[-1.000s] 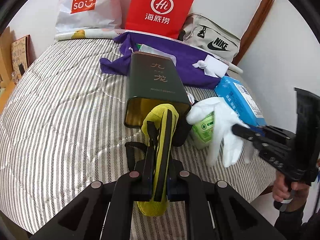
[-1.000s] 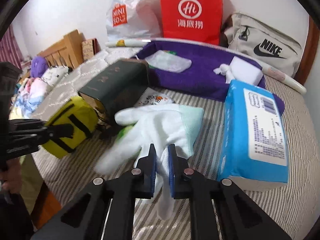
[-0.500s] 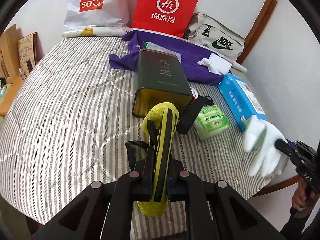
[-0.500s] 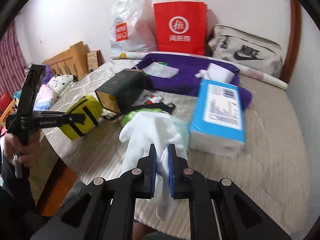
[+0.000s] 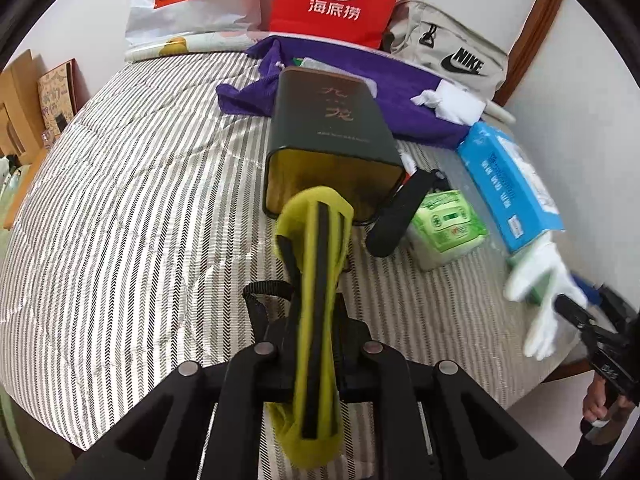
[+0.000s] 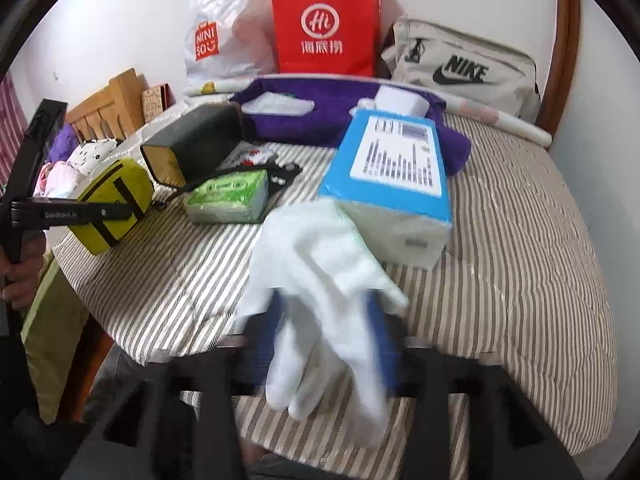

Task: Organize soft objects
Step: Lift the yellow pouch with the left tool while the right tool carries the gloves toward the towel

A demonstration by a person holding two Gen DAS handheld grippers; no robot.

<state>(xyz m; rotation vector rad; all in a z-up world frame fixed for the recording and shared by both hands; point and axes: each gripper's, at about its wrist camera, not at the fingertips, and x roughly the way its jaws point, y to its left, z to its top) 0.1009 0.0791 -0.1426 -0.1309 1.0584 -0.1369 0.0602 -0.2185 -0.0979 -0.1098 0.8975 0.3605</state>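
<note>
The left gripper (image 5: 316, 356) is closed narrowly on a yellow pouch (image 5: 316, 320), a soft, flattened fabric piece trimmed with black strips, which is held on edge above the bed (image 5: 120, 240). Its far end is pointed at the open mouth of a dark green tin (image 5: 332, 148), a smooth rectangular box lying on its side.

The right gripper (image 6: 320, 344) is seen with its jaws opening; a limp white glove (image 6: 320, 280) of fine knit cloth hangs between them, though blur hides whether the pads are pressed on it.

Just beside the tin, a green tissue pack (image 5: 444, 228) in glossy film is found, with a black strap (image 5: 400, 212) draped against it. Further out lies a blue tissue pack (image 6: 392, 172), blocky and plastic-wrapped. The bed is covered by a quilted spread of grey and white herringbone stripes. Behind, a purple towel (image 5: 392, 88), a red paper bag (image 5: 336, 0) and a beige canvas bag (image 6: 464, 72) are ranged along the wall.
</note>
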